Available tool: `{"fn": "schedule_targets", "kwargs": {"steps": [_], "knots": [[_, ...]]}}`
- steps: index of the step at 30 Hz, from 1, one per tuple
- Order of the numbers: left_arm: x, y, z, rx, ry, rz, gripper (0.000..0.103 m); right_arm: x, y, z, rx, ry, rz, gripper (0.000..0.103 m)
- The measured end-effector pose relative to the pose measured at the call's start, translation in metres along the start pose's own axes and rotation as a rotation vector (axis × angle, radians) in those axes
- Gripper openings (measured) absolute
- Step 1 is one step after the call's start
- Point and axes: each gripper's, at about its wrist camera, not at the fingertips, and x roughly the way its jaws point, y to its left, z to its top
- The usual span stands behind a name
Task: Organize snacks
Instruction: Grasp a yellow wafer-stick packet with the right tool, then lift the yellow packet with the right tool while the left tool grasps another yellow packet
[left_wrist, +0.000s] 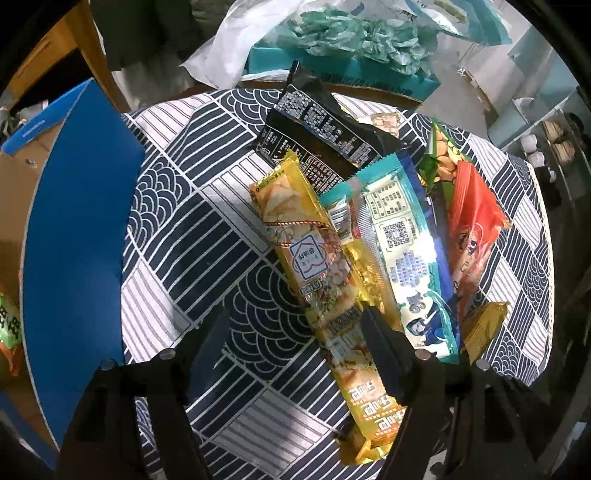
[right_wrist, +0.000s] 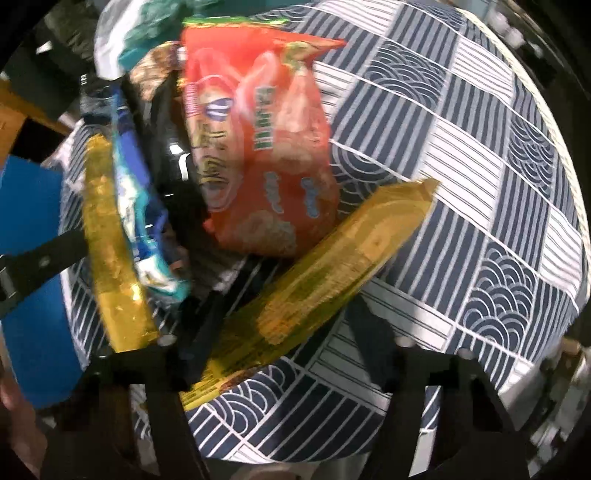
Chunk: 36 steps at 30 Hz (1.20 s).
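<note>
A pile of snack packs lies on a round table with a navy-and-white patterned cloth (left_wrist: 192, 229). In the left wrist view a long yellow cracker pack (left_wrist: 314, 266) lies beside a teal pack (left_wrist: 402, 254), a black pack (left_wrist: 321, 136) and an orange pack (left_wrist: 472, 221). My left gripper (left_wrist: 295, 332) is open, its fingers either side of the yellow pack's near half. In the right wrist view my right gripper (right_wrist: 284, 325) is open around a gold wrapped bar (right_wrist: 325, 280). The orange pack (right_wrist: 258, 147) lies just beyond it.
A blue cardboard box (left_wrist: 74, 236) stands at the table's left edge. A white plastic bag (left_wrist: 240, 48) and a teal box with green crumpled bags (left_wrist: 354, 37) sit behind the table. The left gripper's arm (right_wrist: 40, 262) shows at the left of the right wrist view.
</note>
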Motion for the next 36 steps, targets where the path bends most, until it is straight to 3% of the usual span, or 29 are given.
{"fn": "schedule_targets", "kwargs": {"steps": [5, 11, 15, 19, 21, 23, 25, 27, 28, 30, 36], "knots": [[0.004, 0.003, 0.003, -0.027, 0.026, -0.029, 0.076, -0.004, -0.003, 0.000, -0.033, -0.017, -0.043, 0.054], [0.002, 0.005, 0.001, -0.048, 0.034, -0.054, 0.076, -0.021, -0.017, 0.008, -0.078, -0.083, -0.218, 0.037], [0.004, -0.003, -0.002, -0.031, 0.043, -0.057, 0.076, -0.019, -0.035, 0.010, 0.009, -0.073, -0.120, 0.037], [0.011, -0.012, -0.003, -0.008, 0.058, -0.043, 0.076, -0.007, -0.037, 0.010, 0.045, -0.055, -0.115, 0.050], [0.016, -0.013, -0.005, -0.007, 0.066, -0.038, 0.076, 0.000, -0.038, 0.013, 0.052, -0.047, -0.108, 0.052], [0.021, -0.014, -0.006, -0.003, 0.079, -0.037, 0.076, 0.008, -0.042, 0.011, 0.062, -0.023, -0.087, 0.052], [0.027, -0.013, -0.008, -0.003, 0.095, -0.037, 0.076, 0.019, -0.042, 0.011, 0.064, -0.008, -0.075, 0.040], [0.032, -0.011, -0.009, -0.009, 0.100, -0.049, 0.076, 0.020, -0.038, 0.012, 0.055, -0.020, -0.085, 0.037], [0.034, -0.009, -0.008, -0.010, 0.098, -0.057, 0.073, 0.019, -0.038, 0.012, 0.051, -0.026, -0.087, 0.036], [0.036, -0.008, -0.006, -0.007, 0.093, -0.089, 0.049, 0.017, -0.039, 0.012, 0.051, -0.043, -0.093, 0.032], [0.030, -0.008, -0.008, 0.027, 0.069, -0.070, 0.044, -0.007, -0.042, 0.007, 0.043, -0.078, -0.096, 0.030]]}}
